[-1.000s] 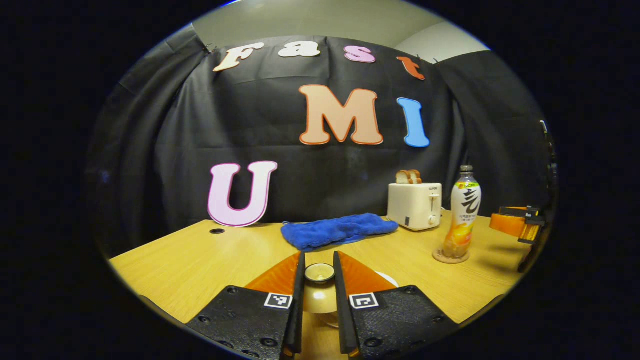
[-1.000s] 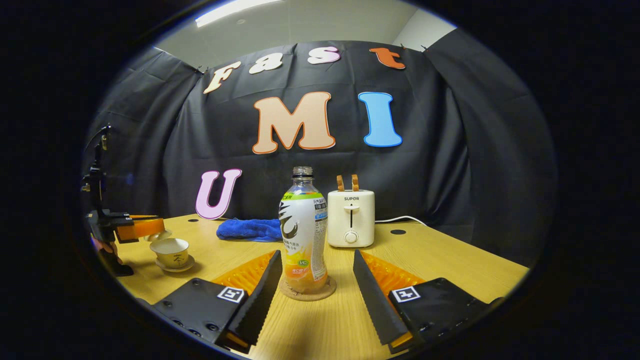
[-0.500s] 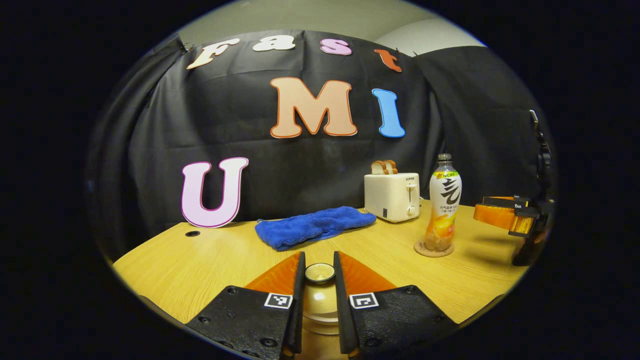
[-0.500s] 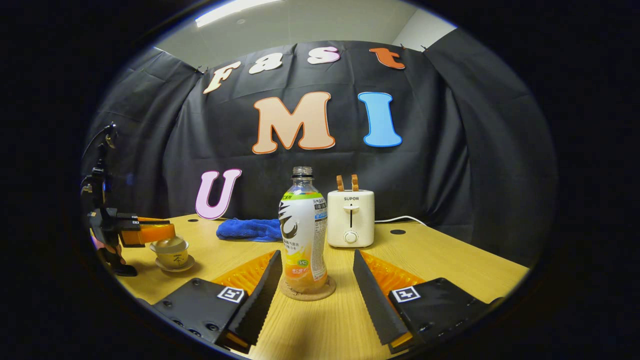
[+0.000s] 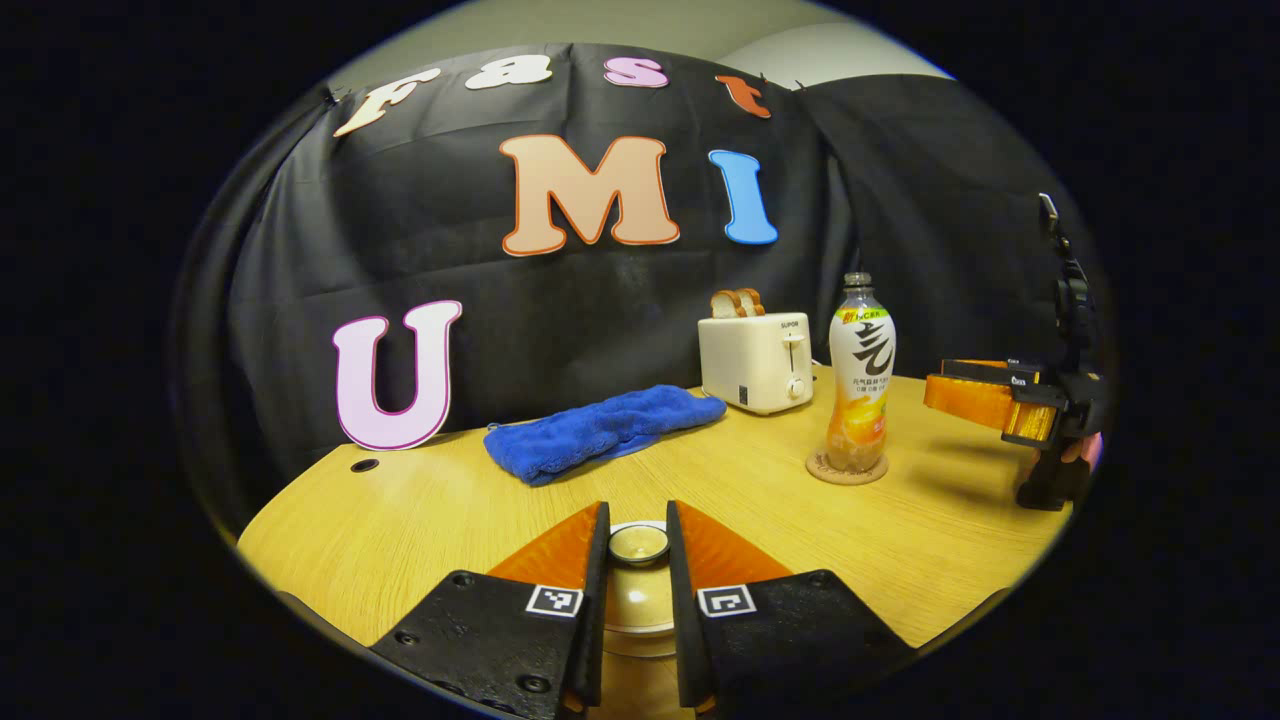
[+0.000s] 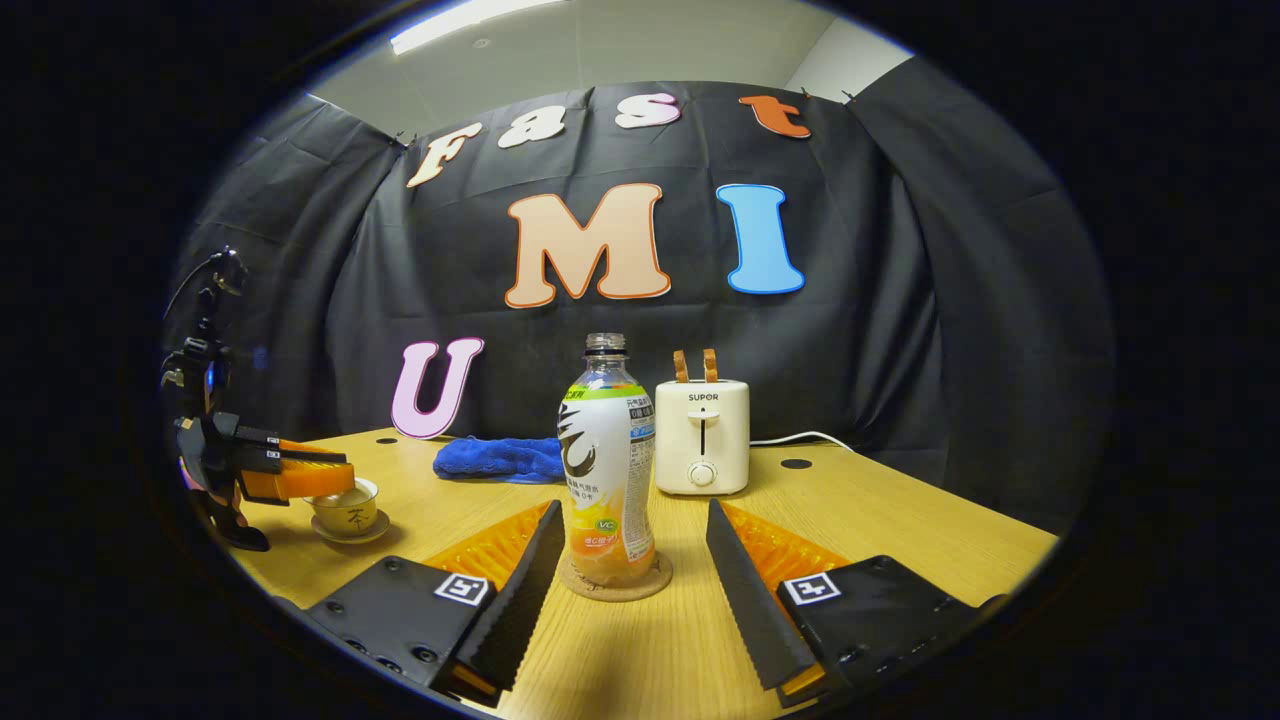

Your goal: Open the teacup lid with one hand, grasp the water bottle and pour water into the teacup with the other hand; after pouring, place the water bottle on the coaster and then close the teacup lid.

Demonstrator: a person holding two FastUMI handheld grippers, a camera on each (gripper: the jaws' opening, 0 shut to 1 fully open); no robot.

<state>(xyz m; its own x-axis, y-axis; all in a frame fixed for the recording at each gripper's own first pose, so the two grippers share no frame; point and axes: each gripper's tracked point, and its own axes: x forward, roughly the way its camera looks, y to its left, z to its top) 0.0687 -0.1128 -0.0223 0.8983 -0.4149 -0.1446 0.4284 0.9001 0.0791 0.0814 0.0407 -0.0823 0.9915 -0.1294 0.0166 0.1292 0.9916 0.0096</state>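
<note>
In the left gripper view my left gripper (image 5: 637, 512) is shut on the round knob of the beige teacup lid (image 5: 640, 600), which lies low between its fingers. From the right gripper view that left gripper (image 6: 300, 478) holds the lid down on the teacup (image 6: 347, 516), which stands on its saucer (image 6: 350, 535) at the far left. The water bottle (image 6: 607, 470) stands upright and uncapped on the cork coaster (image 6: 615, 582). My right gripper (image 6: 633, 512) is open, one finger on each side of the bottle, not touching it. The same bottle (image 5: 860, 380) and right gripper (image 5: 1000, 402) show at the right.
A white toaster (image 6: 702, 436) with two bread slices stands behind the bottle, its cable running right. A blue towel (image 6: 497, 459) lies at the back of the wooden table (image 6: 900, 530). The black cloth wall closes off the far side.
My left gripper has come down with the lid, from above the cup to resting on its rim. The right gripper and the bottle have not moved.
</note>
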